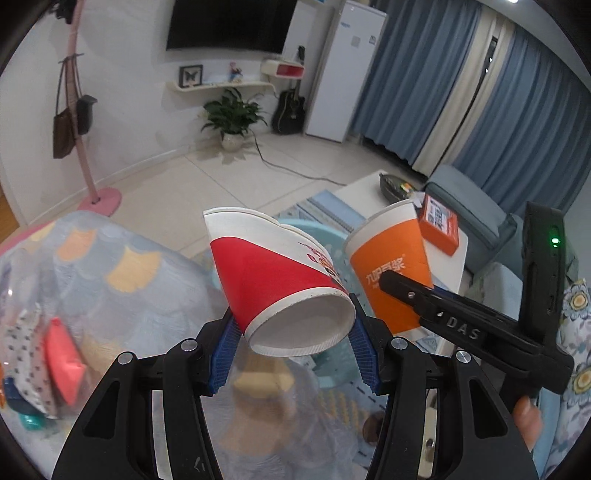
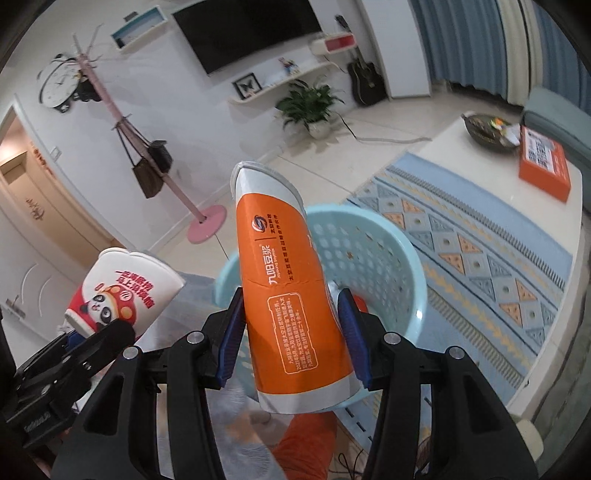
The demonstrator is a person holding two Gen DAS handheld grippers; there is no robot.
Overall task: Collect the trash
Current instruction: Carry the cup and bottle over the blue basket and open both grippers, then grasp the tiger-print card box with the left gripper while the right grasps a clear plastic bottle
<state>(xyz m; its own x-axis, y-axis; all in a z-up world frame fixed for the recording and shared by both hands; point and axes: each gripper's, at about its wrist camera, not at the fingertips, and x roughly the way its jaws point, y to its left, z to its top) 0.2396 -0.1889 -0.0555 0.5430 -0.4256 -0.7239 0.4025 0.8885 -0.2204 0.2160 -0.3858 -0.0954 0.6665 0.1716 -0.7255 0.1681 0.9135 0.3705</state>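
Left gripper (image 1: 295,343) clamped near base of red paper cup (image 1: 273,280); right gripper (image 2: 291,336) clamped on orange paper cup (image 2: 291,295) above blue perforated basket (image 2: 388,258); light, crushable; gripped low, near stiffer base.

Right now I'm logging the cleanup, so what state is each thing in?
Red cup: tipped, clamped between left gripper fingers.
Orange cup: squashed, clamped between right gripper fingers.
Blue basket: upright on the floor, something red inside.
Television: screen dark.
Orange box: closed, lying on the table.
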